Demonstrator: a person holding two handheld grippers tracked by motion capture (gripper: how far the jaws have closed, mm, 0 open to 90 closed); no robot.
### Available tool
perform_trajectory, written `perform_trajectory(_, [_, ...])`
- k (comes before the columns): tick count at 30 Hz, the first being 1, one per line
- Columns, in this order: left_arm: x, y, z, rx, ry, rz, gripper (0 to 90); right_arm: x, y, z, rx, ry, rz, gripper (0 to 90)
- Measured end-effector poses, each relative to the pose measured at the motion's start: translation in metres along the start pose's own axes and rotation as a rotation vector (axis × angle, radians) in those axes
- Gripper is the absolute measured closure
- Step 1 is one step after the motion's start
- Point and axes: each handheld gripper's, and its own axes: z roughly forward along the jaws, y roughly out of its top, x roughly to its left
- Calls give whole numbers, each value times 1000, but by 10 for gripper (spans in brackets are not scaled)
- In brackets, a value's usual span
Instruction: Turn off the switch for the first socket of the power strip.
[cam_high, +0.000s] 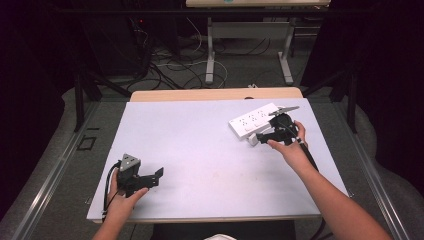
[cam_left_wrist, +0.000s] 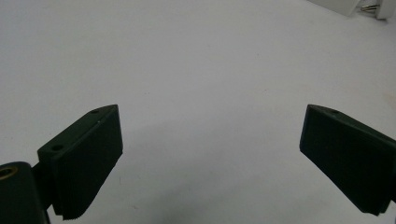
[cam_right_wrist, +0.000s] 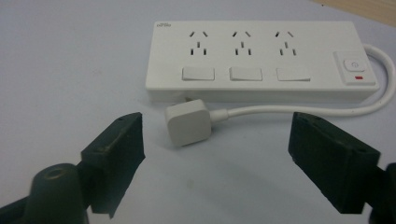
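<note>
Right claw (cam_right_wrist: 215, 140) hangs just above the desk with its jaws spread wide and nothing between them, aimed at the white plug (cam_right_wrist: 187, 121) that lies flat on the surface ahead of it. From the plug a white cord (cam_right_wrist: 299, 110) runs along the near side of the power strip (cam_right_wrist: 254, 58), loops round, and enters the strip's end beside its main switch (cam_right_wrist: 354, 69), where a small red mark shows. The strip is white, lies face up, and carries three socket groups in a row, each with its own rocker switch below. The plug rests just beside the strip's long edge, its prongs pointing toward the strip.

In the high view the power strip (cam_high: 254, 120) sits toward the far right corner of the desk (cam_high: 200, 130), set at a slant, with the right claw (cam_high: 272, 134) just beside its near end, held by the person's right hand (cam_high: 290, 150).

Left claw (cam_high: 150, 179) is well apart from all this, near the desk's near left corner, gripped by the left hand (cam_high: 122, 197). Its jaws are also wide open and empty over bare grey surface; in its own view the left claw (cam_left_wrist: 210, 154) looks across the desk, and a corner of the strip (cam_left_wrist: 348, 5) shows at the far top edge.
</note>
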Motion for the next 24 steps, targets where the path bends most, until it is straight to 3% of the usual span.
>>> perform_trajectory(6, [0, 0, 0, 2, 0, -2, 58, 5, -14, -10, -35, 14, 25, 137])
perform_trajectory(15, [0, 0, 0, 2, 0, -2, 58, 7, -35, -22, -74, 34, 42, 17])
perform_trajectory(24, [0, 0, 0, -2, 1, -2, 58, 11, -53, -38, -98, 7, 23, 0])
